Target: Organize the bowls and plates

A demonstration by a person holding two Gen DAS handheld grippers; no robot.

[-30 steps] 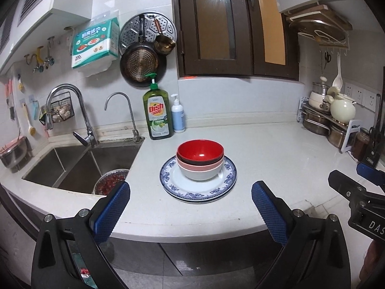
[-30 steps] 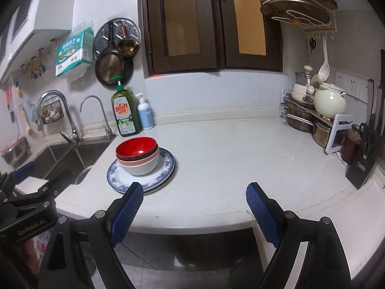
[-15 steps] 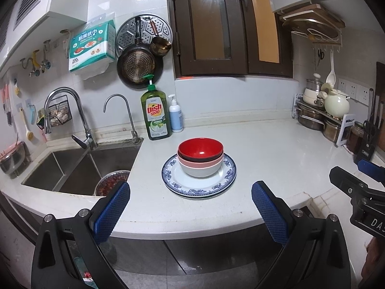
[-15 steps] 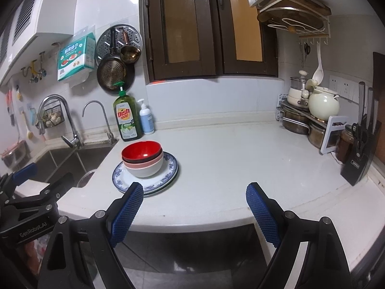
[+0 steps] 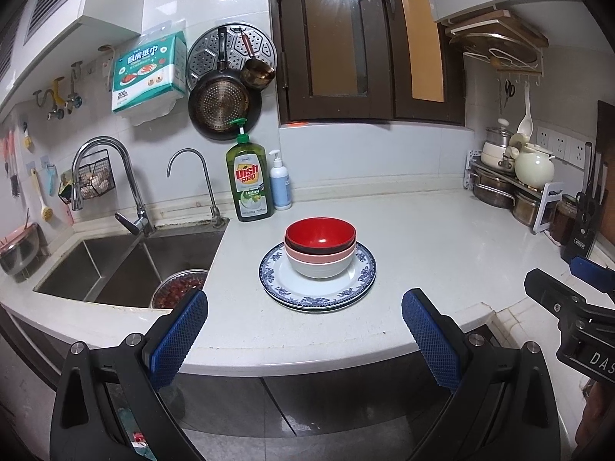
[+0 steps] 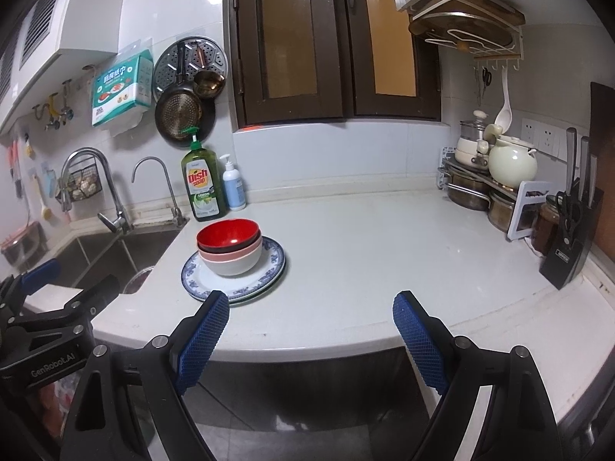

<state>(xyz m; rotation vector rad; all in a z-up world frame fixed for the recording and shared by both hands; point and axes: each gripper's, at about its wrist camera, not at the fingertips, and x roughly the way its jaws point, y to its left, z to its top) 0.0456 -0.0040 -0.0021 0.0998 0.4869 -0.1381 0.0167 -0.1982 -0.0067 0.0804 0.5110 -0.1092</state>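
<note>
- The left gripper (image 5: 303,330) hangs in front of the counter's rounded front edge, short of the worktop, its blue-padded fingers (image 5: 177,336) spread wide with nothing between them.
- The right gripper (image 6: 309,332) is likewise off the front edge, to the right of the left one, jaws wide apart and empty; its fingers (image 6: 201,340) touch nothing.
- The white counter (image 5: 442,253) carries a stack of plates (image 5: 319,296) with blue patterned rims, at least two, lying flat near the front edge, just right of the sink (image 5: 115,265).
- Three nested bowls sit on the plates, a little behind the middle of the stack: a white bowl (image 5: 321,267) at the bottom, a pink bowl (image 5: 307,255) in it, a red bowl (image 5: 319,233) with a dark outside on top, all upright.
- In the left wrist view the stack lies straight ahead between the two fingers but well apart from them; in the right wrist view it lies ahead and to the left, beyond the left finger.
- A green dish soap bottle (image 5: 250,182) and a smaller white pump bottle (image 5: 280,186) stand touching side by side at the counter's back edge, behind the plates and near the sink's rear right corner.
- A metal bowl of dark red food (image 5: 180,286) sits in the sink's right basin.
- At the counter's right end, against the wall, a rack holds pots and a cream kettle (image 6: 513,163); a knife block (image 6: 572,246) stands nearer the front on that side.
- Each gripper shows at the edge of the other's view: the right one (image 5: 576,307) on the right, the left one (image 6: 57,307) on the left.
</note>
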